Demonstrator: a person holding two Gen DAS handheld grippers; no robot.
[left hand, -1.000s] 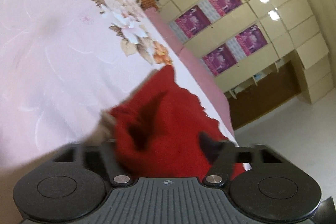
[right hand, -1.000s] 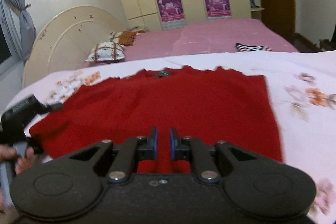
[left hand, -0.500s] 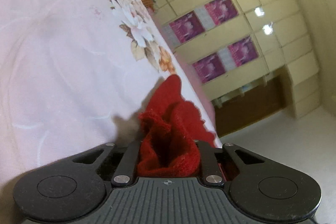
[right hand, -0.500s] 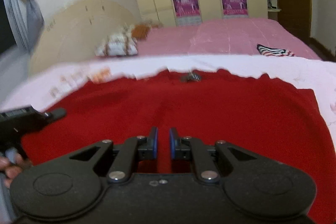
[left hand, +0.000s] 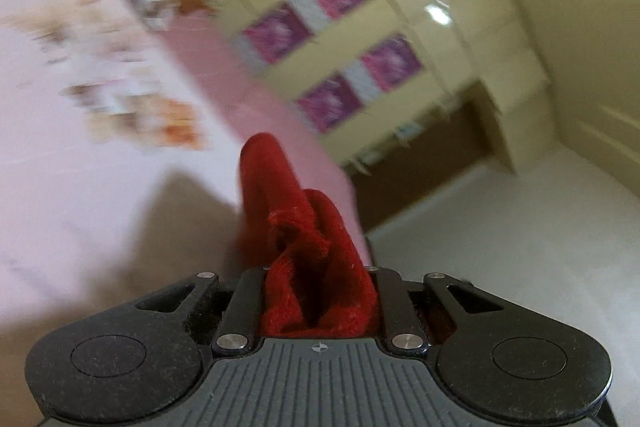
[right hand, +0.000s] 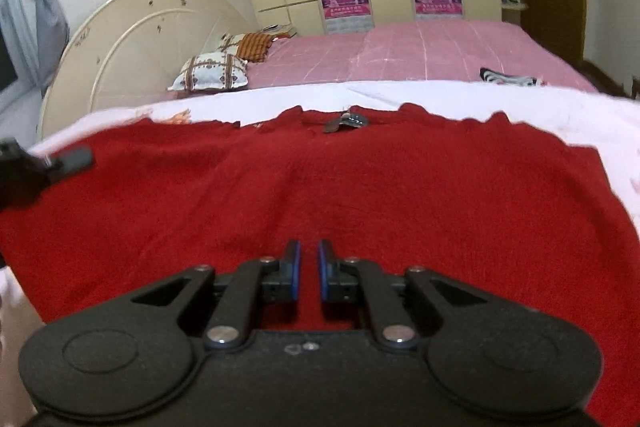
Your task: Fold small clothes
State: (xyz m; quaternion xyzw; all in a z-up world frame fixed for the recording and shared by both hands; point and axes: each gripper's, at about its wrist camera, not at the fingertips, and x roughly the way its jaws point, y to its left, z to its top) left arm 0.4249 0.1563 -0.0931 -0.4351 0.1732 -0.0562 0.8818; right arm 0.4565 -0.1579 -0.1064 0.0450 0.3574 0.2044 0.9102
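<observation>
Fig. Left wrist view: left claw [left hand: 320,301] pinches a bunched wad of the red sweater [left hand: 308,227], which fills the gap btw. the two black arms at lower centre and rises as a ridge toward mid-frame. The jaws were closing within the past second and now sit clamped on the cloth. Background (pale floral bedspread [left hand: 80,147] at left, wardrobe doors w/ purple posters at upper right) is motion-blurred.

Right wrist view: right claw [right hand: 309,277], lower centre, is pressed nearly together, blue pads a sliver apart, red knit showing behind the gap; whether any cloth is caught cannot be told. The red sweater [right hand: 360,195] lies spread flat on the bedspread, filling the mid-frame, long axis running left–right, collar w/ a small dark tag at the far edge, top centre. The left claw [right hand: 68,159] shows at the left edge, at the sweater's left end.

Key relation: the left claw has the left end, so that side is the one nearer to fold across toward the right; the right claw sits over the near hem, approx. at mid-width.

Hidden/unclear: near hem under the right claw's body; sleeves not distinguishable; left pads buried in cloth; right end cut off at frame edge.
</observation>
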